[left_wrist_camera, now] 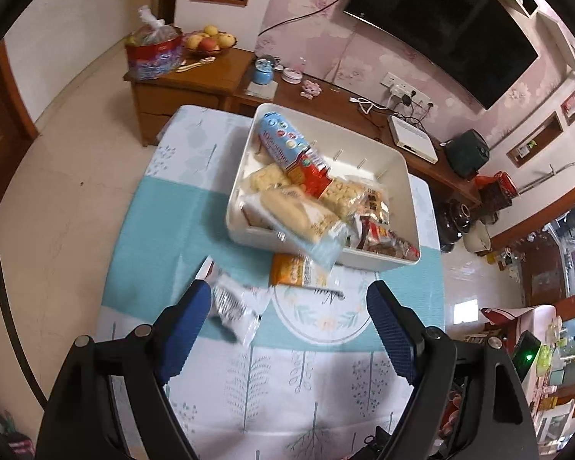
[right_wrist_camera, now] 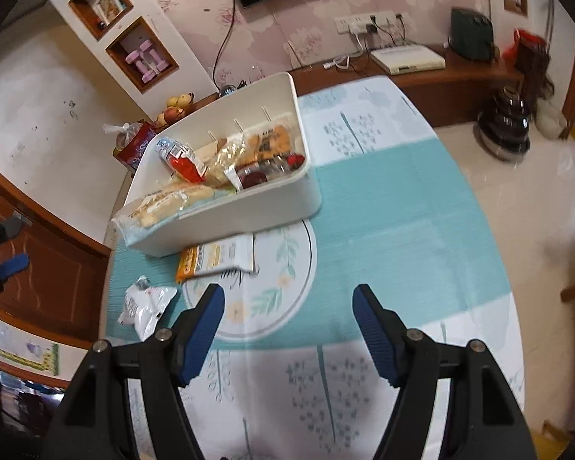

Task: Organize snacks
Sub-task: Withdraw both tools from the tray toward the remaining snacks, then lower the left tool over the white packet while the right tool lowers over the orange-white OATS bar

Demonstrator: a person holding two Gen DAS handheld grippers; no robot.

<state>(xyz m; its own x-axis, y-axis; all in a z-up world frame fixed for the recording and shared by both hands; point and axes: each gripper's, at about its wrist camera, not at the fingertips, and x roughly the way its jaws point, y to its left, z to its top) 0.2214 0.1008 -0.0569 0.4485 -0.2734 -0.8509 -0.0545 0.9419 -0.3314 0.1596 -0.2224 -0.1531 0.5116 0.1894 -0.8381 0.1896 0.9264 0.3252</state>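
Beside left tool (left_wrist_camera: 289, 299) inner left finger: white snack packet (left_wrist_camera: 235, 304); both tools spread, right tool (right_wrist_camera: 289, 301) empty.

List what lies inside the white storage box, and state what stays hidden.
Inside the white box: a blue-and-red carton, a long bread pack overhanging the rim, puffed-snack bags and dark red wrappers. Whatever lies beneath this pile is covered.

white bin (left_wrist_camera: 368, 258) full of snacks | orange packet (left_wrist_camera: 299, 270) touching bin | silver packet (left_wrist_camera: 234, 304) apart, blurred
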